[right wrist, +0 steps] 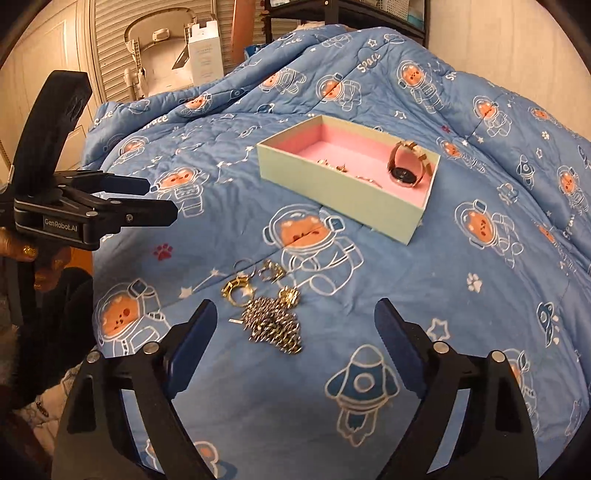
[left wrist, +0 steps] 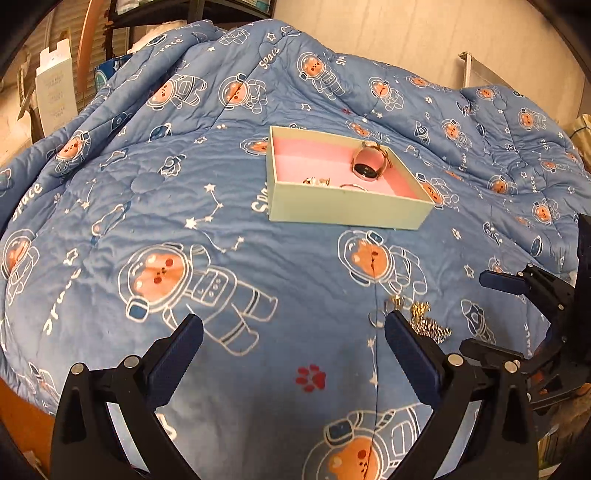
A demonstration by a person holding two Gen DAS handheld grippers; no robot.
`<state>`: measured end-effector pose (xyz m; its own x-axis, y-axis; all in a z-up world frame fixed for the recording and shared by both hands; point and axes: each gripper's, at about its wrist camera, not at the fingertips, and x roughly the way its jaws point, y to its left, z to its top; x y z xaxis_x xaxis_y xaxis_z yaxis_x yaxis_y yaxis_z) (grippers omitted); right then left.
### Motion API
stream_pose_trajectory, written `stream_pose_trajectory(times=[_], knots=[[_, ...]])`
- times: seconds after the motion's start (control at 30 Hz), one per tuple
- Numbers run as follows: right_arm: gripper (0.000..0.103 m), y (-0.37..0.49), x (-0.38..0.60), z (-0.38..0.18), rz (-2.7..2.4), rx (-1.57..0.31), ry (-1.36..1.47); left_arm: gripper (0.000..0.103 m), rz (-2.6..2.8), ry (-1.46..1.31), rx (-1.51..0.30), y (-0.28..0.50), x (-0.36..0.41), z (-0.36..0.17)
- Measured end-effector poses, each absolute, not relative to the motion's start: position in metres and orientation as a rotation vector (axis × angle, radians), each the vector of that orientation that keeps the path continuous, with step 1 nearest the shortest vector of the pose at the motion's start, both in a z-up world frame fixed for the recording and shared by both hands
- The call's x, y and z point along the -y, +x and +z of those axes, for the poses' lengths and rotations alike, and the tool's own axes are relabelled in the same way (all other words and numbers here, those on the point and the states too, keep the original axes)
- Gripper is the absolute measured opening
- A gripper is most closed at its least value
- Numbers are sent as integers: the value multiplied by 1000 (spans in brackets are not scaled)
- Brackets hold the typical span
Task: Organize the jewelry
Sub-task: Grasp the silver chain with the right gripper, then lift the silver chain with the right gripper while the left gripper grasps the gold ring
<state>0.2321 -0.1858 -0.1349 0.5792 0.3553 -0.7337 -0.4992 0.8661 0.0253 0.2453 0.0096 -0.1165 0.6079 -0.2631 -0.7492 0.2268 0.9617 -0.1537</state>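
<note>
A pale green box [left wrist: 347, 212] [right wrist: 332, 186] with a pink lining lies on the blue quilt. In it are a gold wristwatch [left wrist: 367, 162] [right wrist: 408, 164] and small gold pieces [left wrist: 316, 181] [right wrist: 334, 165]. On the quilt in front lie a heap of chain [right wrist: 273, 326] [left wrist: 430, 325] and gold rings [right wrist: 238, 291]. My right gripper [right wrist: 295, 319] is open and empty, with the chain heap between its fingers. My left gripper [left wrist: 293, 334] is open and empty, just left of the chain; it also shows in the right wrist view [right wrist: 162, 199].
The blue quilt [left wrist: 147, 184] with an astronaut bear print covers the bed. A white carton [left wrist: 55, 88] [right wrist: 205, 55] and dark shelving [right wrist: 332, 14] stand behind the bed. My right gripper also shows at the right edge of the left wrist view [left wrist: 491, 310].
</note>
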Motion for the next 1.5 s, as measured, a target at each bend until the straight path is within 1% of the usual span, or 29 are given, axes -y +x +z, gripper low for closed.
stream_pose_trajectory(times=[0.03,0.1,0.27,0.43,0.5,0.57,0.6,0.67,0.7,0.73,0.77,0.83,0.93,1.0,1.07,1.23,1.37,1.5], knots=[[74,231,186,-139,504,-827,-184,96,-287,-39,-874,240,-8,-119],[70,230,186,-144,509,-851,-162,96,-291,-18,-880,231,-3,-124],[67,230,182,-152,523,-869,-169,94,-303,-8,-892,220,5,-130],[58,238,178,-161,545,-901,-187,92,-311,10,-891,216,13,-132],[56,242,177,-165,558,-916,-192,89,-318,15,-895,215,16,-133],[56,246,174,-170,567,-930,-202,83,-327,25,-900,215,20,-134],[55,247,173,-172,570,-931,-205,82,-331,32,-904,215,22,-135],[46,249,170,-173,576,-926,-213,78,-336,47,-911,215,26,-137],[34,249,169,-173,581,-922,-217,77,-336,52,-912,216,28,-138],[28,250,168,-173,584,-921,-216,74,-337,54,-914,216,29,-138],[27,251,169,-173,584,-923,-210,73,-340,57,-917,217,30,-139],[15,251,173,-172,586,-929,-191,72,-344,67,-915,218,34,-139],[12,247,181,-168,599,-931,-168,69,-359,77,-915,219,40,-139],[11,241,186,-167,591,-932,-171,66,-373,81,-919,220,46,-140],[11,235,191,-164,578,-932,-164,60,-387,92,-926,222,53,-142],[11,218,212,-155,544,-936,-124,53,-393,132,-940,227,71,-149],[11,207,228,-154,521,-948,-93,43,-391,128,-952,234,80,-152],[11,204,238,-156,506,-956,-60,42,-384,155,-955,237,88,-156]])
